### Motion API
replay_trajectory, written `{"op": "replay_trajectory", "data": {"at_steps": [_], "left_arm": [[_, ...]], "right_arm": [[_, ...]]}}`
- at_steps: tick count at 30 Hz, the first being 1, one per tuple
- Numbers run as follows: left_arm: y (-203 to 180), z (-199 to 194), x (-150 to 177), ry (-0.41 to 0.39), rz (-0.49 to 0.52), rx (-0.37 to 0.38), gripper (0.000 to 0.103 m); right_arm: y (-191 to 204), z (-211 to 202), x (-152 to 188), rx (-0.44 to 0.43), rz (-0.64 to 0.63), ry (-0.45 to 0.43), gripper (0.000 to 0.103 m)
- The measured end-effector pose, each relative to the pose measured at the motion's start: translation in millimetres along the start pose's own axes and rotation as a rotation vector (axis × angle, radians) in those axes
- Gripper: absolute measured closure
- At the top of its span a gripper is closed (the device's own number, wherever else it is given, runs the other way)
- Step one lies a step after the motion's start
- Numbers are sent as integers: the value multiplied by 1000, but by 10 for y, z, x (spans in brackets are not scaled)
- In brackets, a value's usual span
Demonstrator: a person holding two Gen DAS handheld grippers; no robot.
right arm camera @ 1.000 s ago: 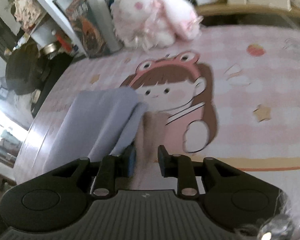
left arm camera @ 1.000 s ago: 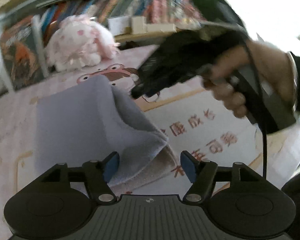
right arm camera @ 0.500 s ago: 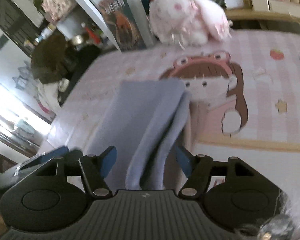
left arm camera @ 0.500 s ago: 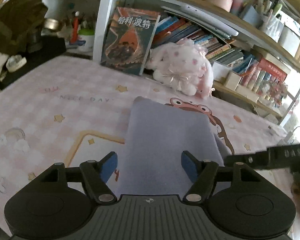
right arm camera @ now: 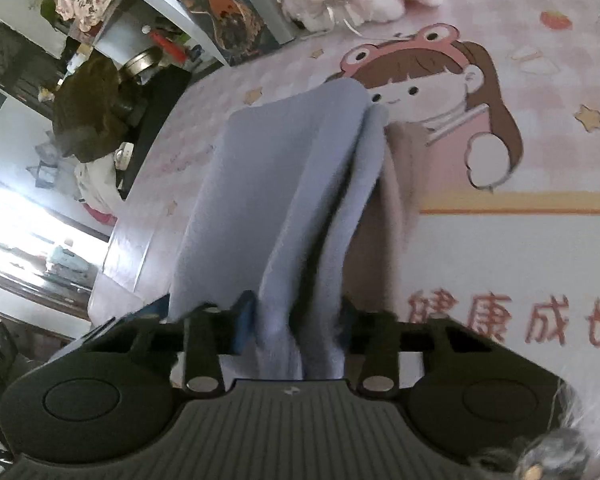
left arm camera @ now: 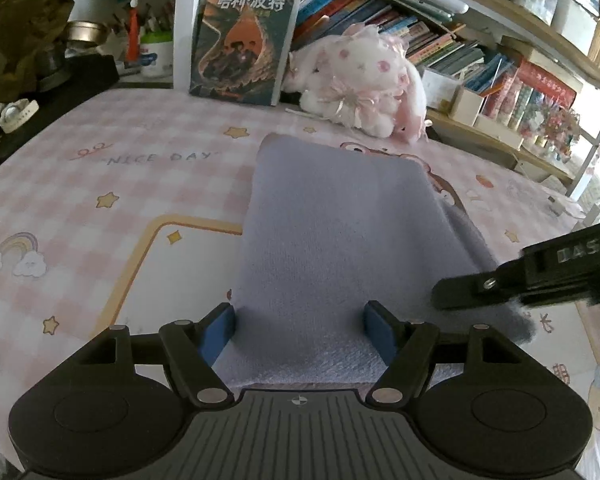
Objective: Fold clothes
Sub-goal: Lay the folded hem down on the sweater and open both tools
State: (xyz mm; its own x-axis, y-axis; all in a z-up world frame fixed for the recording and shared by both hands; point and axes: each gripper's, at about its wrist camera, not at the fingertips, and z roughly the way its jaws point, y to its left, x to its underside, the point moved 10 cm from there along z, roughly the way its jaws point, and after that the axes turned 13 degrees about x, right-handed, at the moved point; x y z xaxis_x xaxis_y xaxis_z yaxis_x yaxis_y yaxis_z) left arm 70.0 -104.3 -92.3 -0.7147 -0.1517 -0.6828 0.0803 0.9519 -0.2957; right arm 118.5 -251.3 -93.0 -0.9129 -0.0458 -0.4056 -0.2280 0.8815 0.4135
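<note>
Since half a second ago my right gripper had narrowed around the lavender cloth — fingers not visibly pinching it. My left gripper hung spread over the cloth's near edge on the pink bench.

The cloth lies on the surface, between the left tongs; plush and book stand behind it.

Plush bunny beside upright book.
</note>
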Motion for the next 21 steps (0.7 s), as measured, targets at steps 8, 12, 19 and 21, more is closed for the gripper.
{"op": "replay_trajectory", "data": {"at_steps": [8,12,19,21], "left_arm": [[-45,78,64,65,58,13,27],[-165,-82,-68,16,159,-19,29],[-477,65,-13,73,291,53,31],[-456,154,54,101,299,30,31]], "right_arm": [[-157,-78,151,-16,-4,19,87],[-223,-74,94,12,-9,17,68],[-284,47,-355,72,3,-79,66],[-274,31,-360,63,3,-83,86]]}}
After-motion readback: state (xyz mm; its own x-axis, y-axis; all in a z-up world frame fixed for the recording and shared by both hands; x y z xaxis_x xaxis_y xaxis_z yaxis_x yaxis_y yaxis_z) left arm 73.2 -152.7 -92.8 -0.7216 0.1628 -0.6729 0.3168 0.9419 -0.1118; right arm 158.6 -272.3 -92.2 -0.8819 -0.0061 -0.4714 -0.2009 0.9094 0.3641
